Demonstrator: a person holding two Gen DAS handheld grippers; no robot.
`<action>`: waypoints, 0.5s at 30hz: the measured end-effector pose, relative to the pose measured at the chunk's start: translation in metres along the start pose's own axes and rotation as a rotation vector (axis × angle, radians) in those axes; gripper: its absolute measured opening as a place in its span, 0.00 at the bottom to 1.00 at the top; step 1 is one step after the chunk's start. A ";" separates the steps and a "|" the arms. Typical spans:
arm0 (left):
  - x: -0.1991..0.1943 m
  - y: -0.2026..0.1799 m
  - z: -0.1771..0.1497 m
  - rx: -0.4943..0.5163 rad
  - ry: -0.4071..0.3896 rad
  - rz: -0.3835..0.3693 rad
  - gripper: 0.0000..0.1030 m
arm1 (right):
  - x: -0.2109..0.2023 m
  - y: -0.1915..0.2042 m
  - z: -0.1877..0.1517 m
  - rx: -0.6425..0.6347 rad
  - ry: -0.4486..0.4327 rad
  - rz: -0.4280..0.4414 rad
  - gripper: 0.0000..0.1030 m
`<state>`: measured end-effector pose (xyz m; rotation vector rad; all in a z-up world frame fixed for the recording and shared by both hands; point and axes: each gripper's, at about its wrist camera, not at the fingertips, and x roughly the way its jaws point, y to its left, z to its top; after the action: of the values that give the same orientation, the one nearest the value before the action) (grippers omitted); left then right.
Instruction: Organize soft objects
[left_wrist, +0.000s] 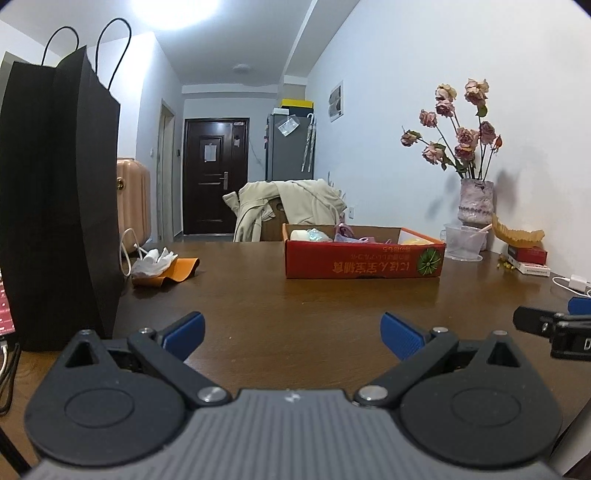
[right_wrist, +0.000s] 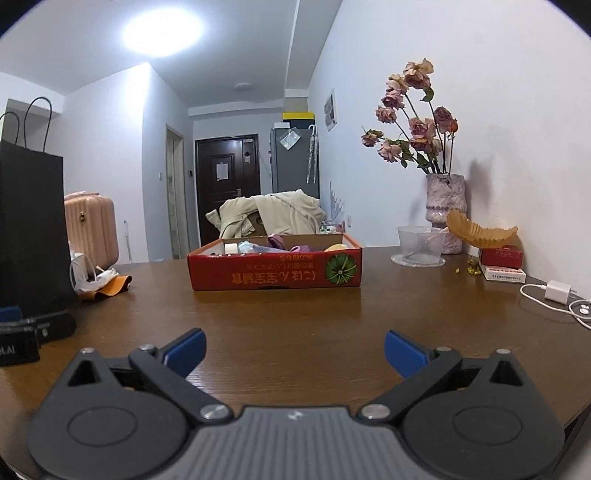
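Observation:
A red cardboard box (left_wrist: 364, 260) (right_wrist: 275, 271) stands on the brown table with several soft things inside: white, pale blue, purple, pink and yellow pieces (left_wrist: 345, 234) (right_wrist: 277, 243). My left gripper (left_wrist: 291, 332) is open and empty, low over the table well short of the box. My right gripper (right_wrist: 293, 350) is open and empty, also short of the box. The right gripper shows at the right edge of the left wrist view (left_wrist: 554, 325). The left gripper shows at the left edge of the right wrist view (right_wrist: 33, 328).
A tall black paper bag (left_wrist: 55, 199) (right_wrist: 29, 229) stands at the left. An orange cloth with white crumpled material (left_wrist: 162, 267) (right_wrist: 103, 286) lies beside it. A vase of dried roses (left_wrist: 474, 203) (right_wrist: 445, 206), a plastic cup (right_wrist: 419, 243), small boxes (right_wrist: 500, 262) and a white charger (right_wrist: 557, 291) are at the right.

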<state>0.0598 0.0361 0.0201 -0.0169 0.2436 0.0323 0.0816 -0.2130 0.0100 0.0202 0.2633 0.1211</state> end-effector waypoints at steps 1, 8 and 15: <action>0.000 0.000 0.000 -0.002 -0.003 0.001 1.00 | 0.000 -0.001 0.000 -0.001 -0.005 0.002 1.00; 0.001 -0.001 0.001 -0.009 -0.003 0.001 1.00 | 0.001 0.000 0.001 -0.009 -0.006 0.012 1.00; 0.001 -0.001 0.002 -0.008 -0.012 -0.003 1.00 | 0.001 0.001 0.001 -0.009 -0.008 0.013 1.00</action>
<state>0.0612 0.0353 0.0223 -0.0251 0.2311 0.0307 0.0825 -0.2121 0.0110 0.0131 0.2544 0.1351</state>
